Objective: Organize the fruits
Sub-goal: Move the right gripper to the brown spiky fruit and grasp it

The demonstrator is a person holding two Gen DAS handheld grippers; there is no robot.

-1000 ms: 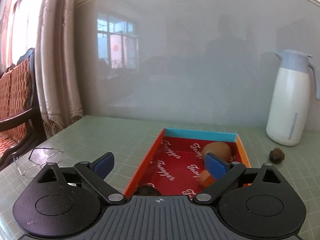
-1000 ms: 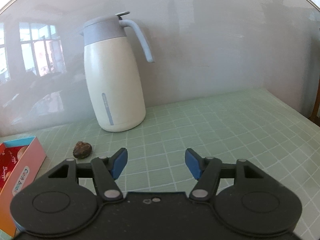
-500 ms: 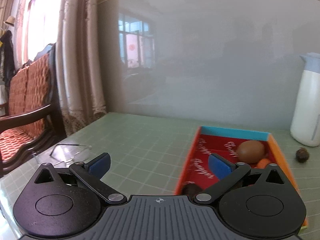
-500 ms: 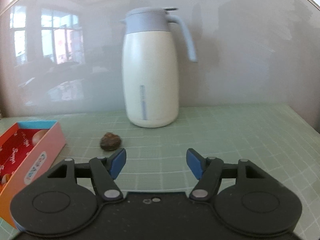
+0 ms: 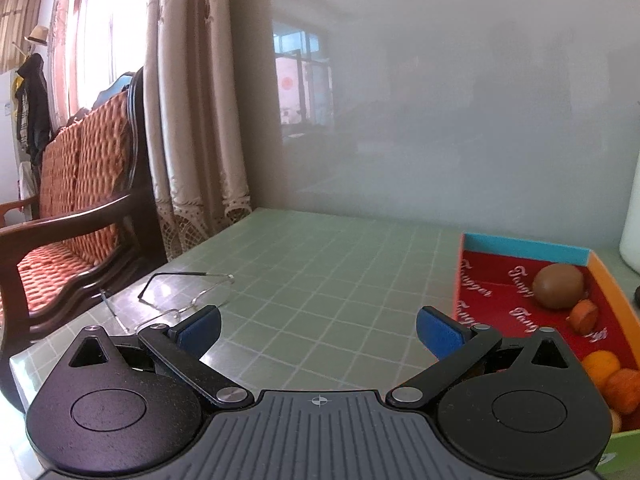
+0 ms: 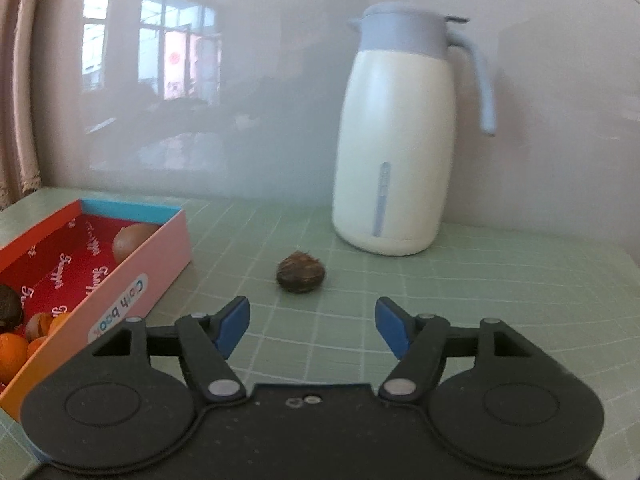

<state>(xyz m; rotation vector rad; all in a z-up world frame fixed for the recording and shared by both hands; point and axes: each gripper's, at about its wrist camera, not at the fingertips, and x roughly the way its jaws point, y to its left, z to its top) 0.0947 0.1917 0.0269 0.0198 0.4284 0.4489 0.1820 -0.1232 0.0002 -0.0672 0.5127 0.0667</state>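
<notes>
Facing a dark brown fruit (image 6: pixel 301 277) on the green worktop (image 6: pixel 480 280), right tool (image 6: pixel 312 326) is spread wide and empty, fruit just ahead of the gap. It's squat, long axis roughly left-right; can't tell which end is the stem. Box (image 6: pixel 136 276) to its left, long axis running away toward the wall, holds a brown fruit (image 5: pixel 559 286) and orange ones (image 5: pixel 600 366). Thermos jug (image 6: pixel 394 140) behind. Left tool (image 5: pixel 318 330) also spread, empty, box to its right, glasses (image 5: pixel 188 292) on its left.

Left gripper (image 5: pixel 318 328) open over table (image 5: pixel 320 264); glasses (image 5: pixel 180 296) left, fruit box (image 5: pixel 524 246) right.
</notes>
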